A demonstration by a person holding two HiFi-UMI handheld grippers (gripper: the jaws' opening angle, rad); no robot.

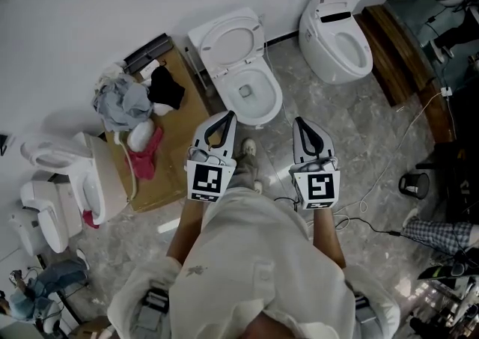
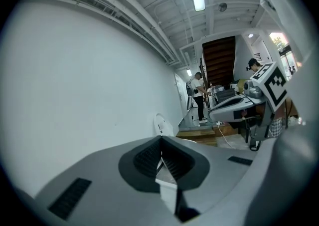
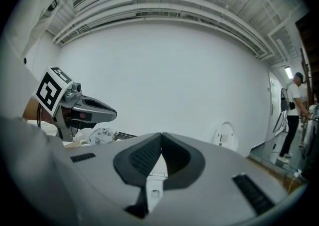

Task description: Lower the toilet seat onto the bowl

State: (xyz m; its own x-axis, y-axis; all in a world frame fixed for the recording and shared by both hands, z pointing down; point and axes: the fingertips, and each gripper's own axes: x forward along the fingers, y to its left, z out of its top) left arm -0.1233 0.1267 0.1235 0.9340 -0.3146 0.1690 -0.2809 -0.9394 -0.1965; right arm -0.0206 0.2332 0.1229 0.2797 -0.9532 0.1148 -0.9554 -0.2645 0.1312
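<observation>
In the head view a white toilet [image 1: 254, 98] stands against the wall straight ahead. Its seat [image 1: 228, 40] is tipped up against the tank and the bowl lies uncovered. My left gripper [image 1: 229, 116] and right gripper [image 1: 298, 121] hover side by side just short of the bowl, pointing at it, apart from it. Both are shut with nothing between the pads. In the left gripper view the jaws meet at the left gripper [image 2: 160, 141], and the right gripper [image 2: 247, 101] shows beside it. The right gripper view shows the right gripper [image 3: 161, 136] shut the same way.
A second white toilet [image 1: 338, 34] with its lid up stands to the right, beside a wooden platform [image 1: 400, 49]. At the left, a wooden board [image 1: 176, 165] carries clothes [image 1: 123, 102]. More toilets [image 1: 63, 188] lie further left. Cables [image 1: 374, 180] run over the marble floor.
</observation>
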